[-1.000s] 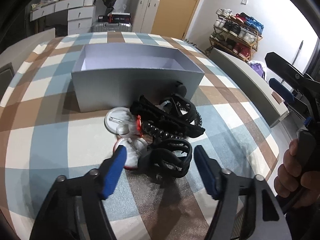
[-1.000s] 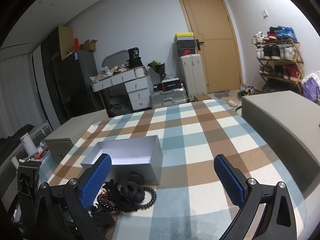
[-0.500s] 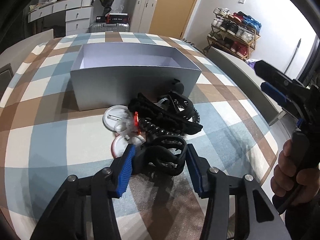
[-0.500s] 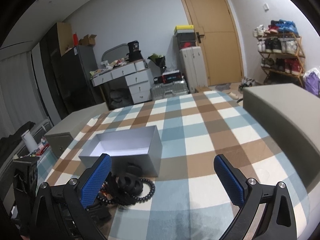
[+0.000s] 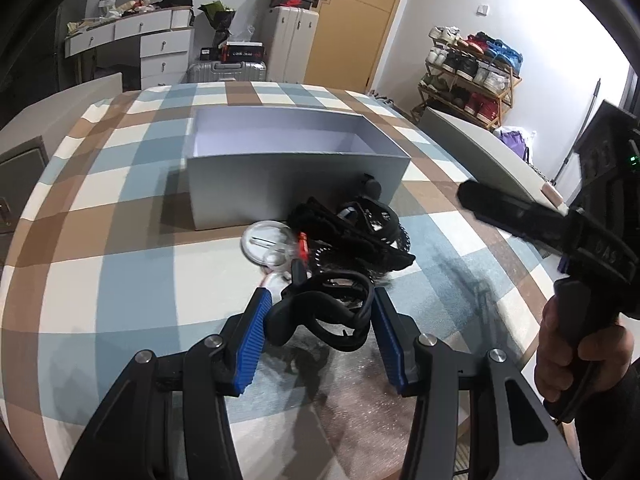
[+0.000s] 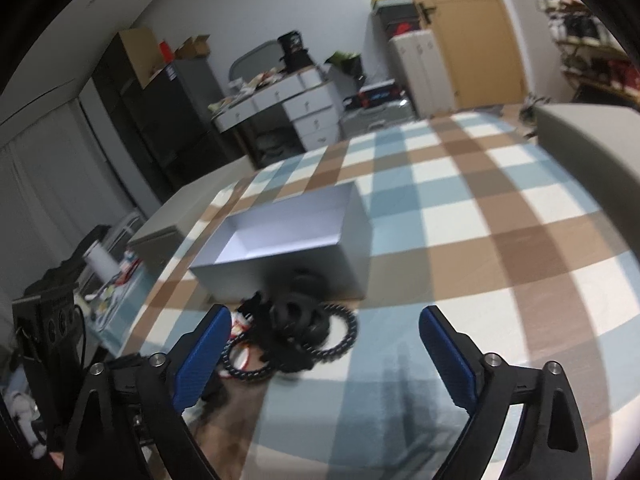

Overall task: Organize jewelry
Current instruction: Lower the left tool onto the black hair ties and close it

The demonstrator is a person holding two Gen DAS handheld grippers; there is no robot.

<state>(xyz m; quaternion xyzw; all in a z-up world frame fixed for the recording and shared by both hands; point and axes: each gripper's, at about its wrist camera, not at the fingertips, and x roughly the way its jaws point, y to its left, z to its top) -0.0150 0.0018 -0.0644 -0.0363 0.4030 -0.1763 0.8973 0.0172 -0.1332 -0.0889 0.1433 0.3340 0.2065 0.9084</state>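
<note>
The left gripper (image 5: 318, 328) has just closed its blue fingers (image 5: 250, 340) on a black hair claw clip (image 5: 320, 314) at the near edge of the jewelry pile (image 5: 352, 240), so it can go into the open grey box (image 5: 296, 184) just behind the pile on the checked bed (image 5: 120, 264). The right gripper (image 6: 324, 354) has fingers spread wide but just starting to close, with nothing between them, probably waiting to take the bead bracelet (image 6: 338, 338) next.
</note>
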